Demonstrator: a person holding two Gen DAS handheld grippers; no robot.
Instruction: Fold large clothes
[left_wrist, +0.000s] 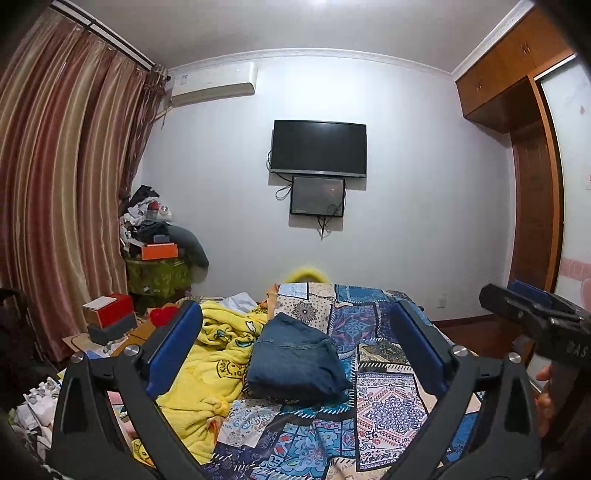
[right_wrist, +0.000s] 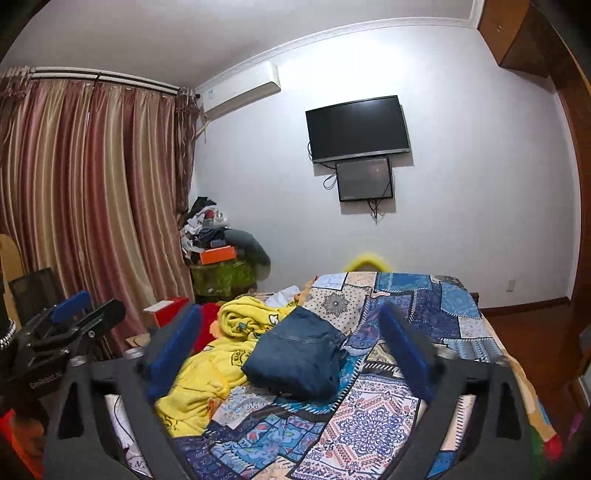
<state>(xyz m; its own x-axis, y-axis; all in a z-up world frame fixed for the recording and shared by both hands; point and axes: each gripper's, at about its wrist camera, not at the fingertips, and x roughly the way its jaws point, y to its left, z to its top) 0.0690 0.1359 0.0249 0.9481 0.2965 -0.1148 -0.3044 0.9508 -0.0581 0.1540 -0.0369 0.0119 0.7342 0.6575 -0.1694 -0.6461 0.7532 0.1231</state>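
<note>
Bedroom: white wall with a TV (left_wrist: 318, 147) and a smaller screen (left_wrist: 317, 196) hung under it, striped curtains (left_wrist: 55, 184) on the left, wooden wardrobe (left_wrist: 517, 92) on the right. The bed (left_wrist: 388, 406) carries a blue patchwork cover. Folded denim garment (left_wrist: 297, 360) lies near the middle of the bed, closer to its left edge, flat on the cover. Yellow printed blanket (left_wrist: 218, 354) is bunched along the left edge, touching the denim's left side. I have the left gripper (left_wrist: 295, 354) held above the near end of the bed, fingers (left_wrist: 173, 347) wide apart, nothing between them; denim sits beyond the tips. Right gripper (right_wrist: 295, 354) same: fingers (right_wrist: 406, 354) spread fully, empty, not touching the denim. From the right camera I see the left gripper off the bed's left side. Cluttered pile with an orange box (left_wrist: 159, 251) in the far left corner.
</note>
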